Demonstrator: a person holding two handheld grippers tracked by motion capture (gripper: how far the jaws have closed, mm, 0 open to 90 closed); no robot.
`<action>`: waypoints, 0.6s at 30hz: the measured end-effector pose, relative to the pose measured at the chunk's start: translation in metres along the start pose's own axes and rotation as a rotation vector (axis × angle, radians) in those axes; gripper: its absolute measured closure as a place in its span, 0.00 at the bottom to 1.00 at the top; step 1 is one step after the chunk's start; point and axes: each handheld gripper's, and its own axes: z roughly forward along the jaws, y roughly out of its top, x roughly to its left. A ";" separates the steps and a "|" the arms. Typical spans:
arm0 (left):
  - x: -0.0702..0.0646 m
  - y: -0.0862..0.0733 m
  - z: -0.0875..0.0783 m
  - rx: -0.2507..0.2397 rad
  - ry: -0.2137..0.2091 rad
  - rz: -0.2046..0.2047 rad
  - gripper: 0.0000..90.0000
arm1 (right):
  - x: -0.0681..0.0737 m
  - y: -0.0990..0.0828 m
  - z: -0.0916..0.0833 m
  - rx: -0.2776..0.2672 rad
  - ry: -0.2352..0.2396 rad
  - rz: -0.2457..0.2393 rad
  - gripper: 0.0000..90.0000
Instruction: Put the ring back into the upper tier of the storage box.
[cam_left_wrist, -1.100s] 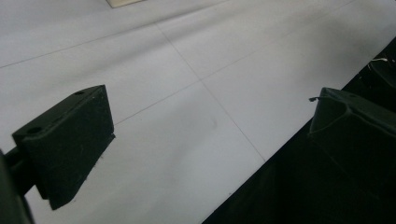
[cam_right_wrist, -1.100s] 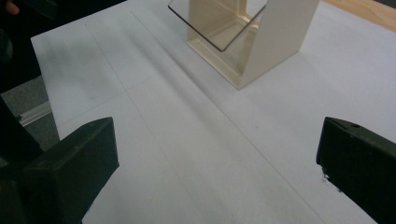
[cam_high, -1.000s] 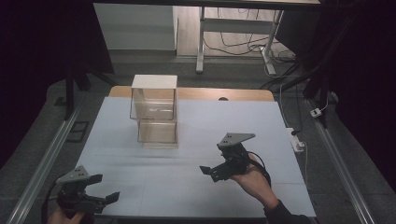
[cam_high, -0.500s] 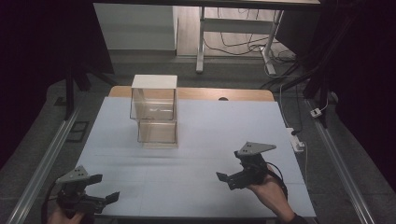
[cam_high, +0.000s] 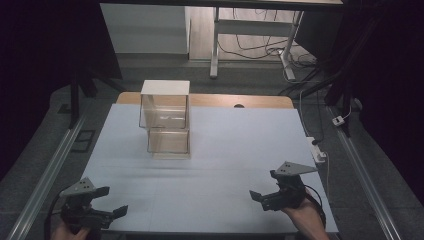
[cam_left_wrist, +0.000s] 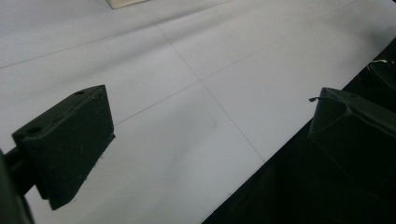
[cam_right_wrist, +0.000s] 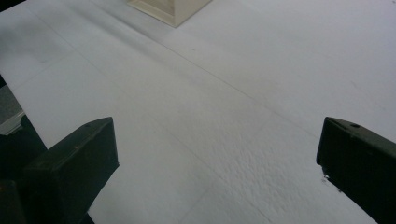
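Note:
Two clear plastic boxes (cam_high: 167, 120) stand stacked in a step on the white mat (cam_high: 230, 145), left of centre toward the back. My left gripper (cam_high: 112, 202) hovers at the mat's near left corner, open and holding nothing. My right gripper (cam_high: 264, 186) is at the near right, open and likewise holding nothing, a hand behind it. In the left gripper view the left gripper (cam_left_wrist: 210, 140) spreads its jaws wide over bare mat and the table edge, a box corner (cam_left_wrist: 123, 2) at the top. In the right gripper view the right gripper (cam_right_wrist: 215, 163) also frames bare mat, with the box base (cam_right_wrist: 170, 9) far ahead.
A wooden table edge (cam_high: 260, 101) shows behind the mat. A white power strip (cam_high: 318, 152) with a cable lies just off the mat's right side. Metal rails (cam_high: 47, 175) run along both sides. A desk frame (cam_high: 250, 30) stands on the floor beyond.
My right gripper has drawn back from mid-mat toward the near right edge. The left gripper and the boxes have stayed put.

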 end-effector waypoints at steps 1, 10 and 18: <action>0.000 0.000 0.000 0.000 0.000 0.000 0.00 | -0.001 -0.003 -0.001 0.000 -0.008 0.005 0.00; 0.000 0.000 0.000 -0.001 0.001 -0.003 0.00 | -0.013 -0.025 -0.019 -0.007 -0.066 0.056 0.00; 0.000 0.000 0.000 -0.002 0.001 -0.004 0.00 | -0.022 -0.040 -0.034 -0.010 -0.119 0.104 0.00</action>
